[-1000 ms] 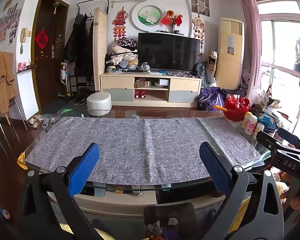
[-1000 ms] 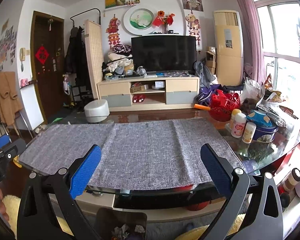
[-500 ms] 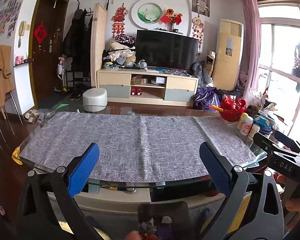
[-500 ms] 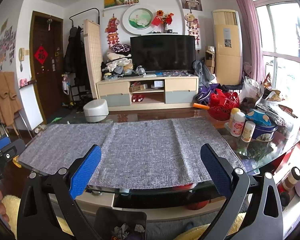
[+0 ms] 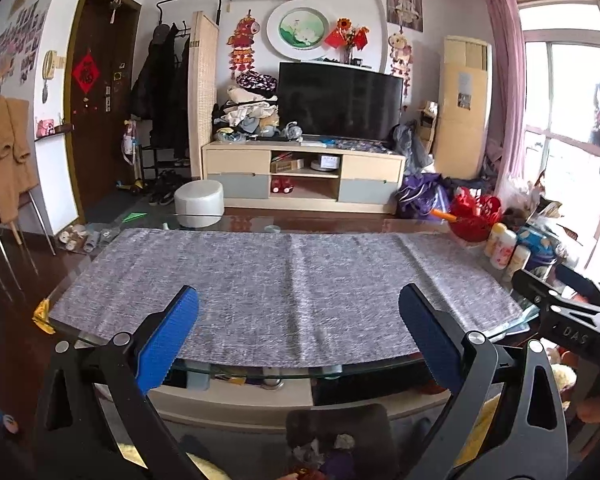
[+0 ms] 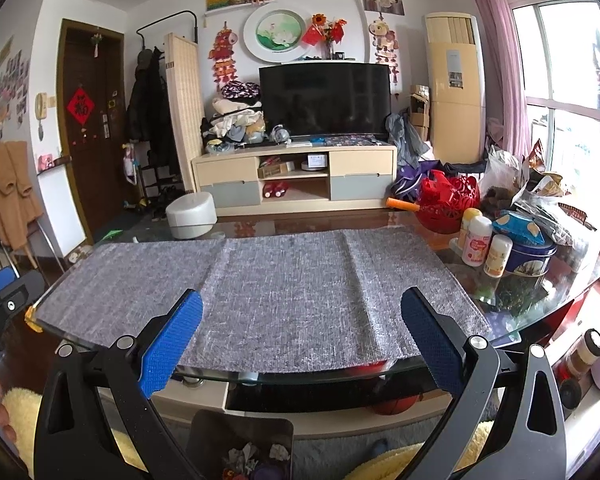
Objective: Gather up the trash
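Both tools, left tool and right tool, are spread wide and hold nothing. Ahead of them the grey cloth on the table looks bare. Crumpled trash sits in a dark bin below and between the right tool's fingers, so collecting seems nearly done. The bin's contents are cut off and hard to identify.

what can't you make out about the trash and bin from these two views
- Dark bin, right wrist view: bottom cut off by the frame edge; the crumpled trash inside is too small to identify.
- Same bin, left wrist view: contents dim, partly cropped.
- Shelf under the glass table: hidden behind the grey cloth and reflections.
- Left hand-held gripper and right hand-held gripper: open, nothing between the pads.
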A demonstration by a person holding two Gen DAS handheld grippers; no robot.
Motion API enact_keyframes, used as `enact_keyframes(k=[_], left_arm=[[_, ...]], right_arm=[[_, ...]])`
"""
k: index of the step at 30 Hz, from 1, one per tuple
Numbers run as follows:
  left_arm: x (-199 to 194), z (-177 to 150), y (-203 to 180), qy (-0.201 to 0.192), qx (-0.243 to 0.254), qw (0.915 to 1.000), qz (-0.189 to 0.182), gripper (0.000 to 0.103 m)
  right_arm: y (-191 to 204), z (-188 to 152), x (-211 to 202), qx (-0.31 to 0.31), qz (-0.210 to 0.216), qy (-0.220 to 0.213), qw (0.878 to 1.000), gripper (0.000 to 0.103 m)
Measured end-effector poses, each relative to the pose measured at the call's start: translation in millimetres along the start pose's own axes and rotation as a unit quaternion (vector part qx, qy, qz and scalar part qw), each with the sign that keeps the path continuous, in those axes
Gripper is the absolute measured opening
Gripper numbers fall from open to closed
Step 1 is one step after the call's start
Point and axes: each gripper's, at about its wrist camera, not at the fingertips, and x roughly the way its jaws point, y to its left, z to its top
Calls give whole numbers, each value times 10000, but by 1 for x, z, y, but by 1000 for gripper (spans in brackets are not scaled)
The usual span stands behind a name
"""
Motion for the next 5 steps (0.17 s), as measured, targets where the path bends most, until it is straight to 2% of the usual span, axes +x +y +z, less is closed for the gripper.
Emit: enact_keyframes(k=[5], left_arm=[[1,0,0,16,5,10000,-26,95]], right_arm=[[-1,0,1,12,-7,7,10000,100]])
